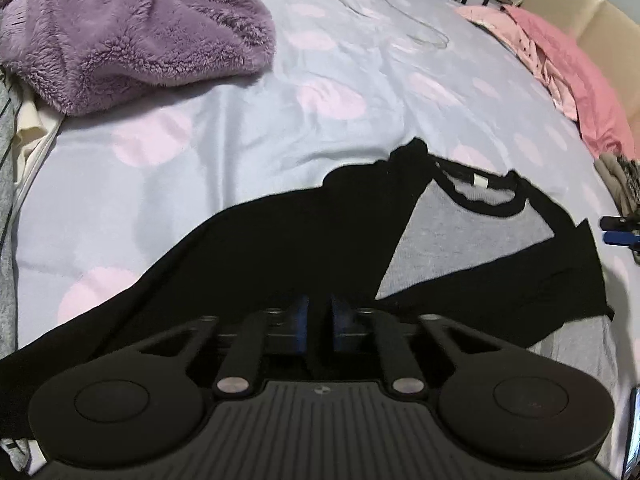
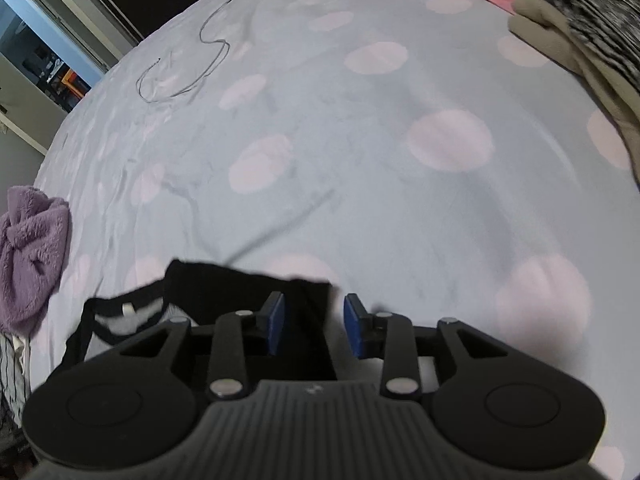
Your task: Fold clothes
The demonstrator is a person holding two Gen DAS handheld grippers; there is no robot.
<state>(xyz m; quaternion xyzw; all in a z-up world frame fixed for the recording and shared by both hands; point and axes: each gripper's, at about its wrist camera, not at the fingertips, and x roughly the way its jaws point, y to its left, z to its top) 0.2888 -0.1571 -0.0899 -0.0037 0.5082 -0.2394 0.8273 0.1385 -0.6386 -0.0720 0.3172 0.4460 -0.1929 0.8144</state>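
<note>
The left tool pinches black cloth of the raglan shirt, which lies on the bed. The right tool is spread, a black sleeve edge between its pads. Farther off lie a purple fleece garment, pink clothes and a wire hanger.

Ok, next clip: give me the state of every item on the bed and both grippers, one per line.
Black and grey shirt: spread on the bed, left sleeve folded across the chest.
Left gripper: shut on the shirt's black fabric.
Right gripper: open, black fabric between the pads.
Purple fleece: crumpled heap, unfolded.
Pink garments: loose pile at the bed edge.
Wire hangers: lying flat, bare.
</note>
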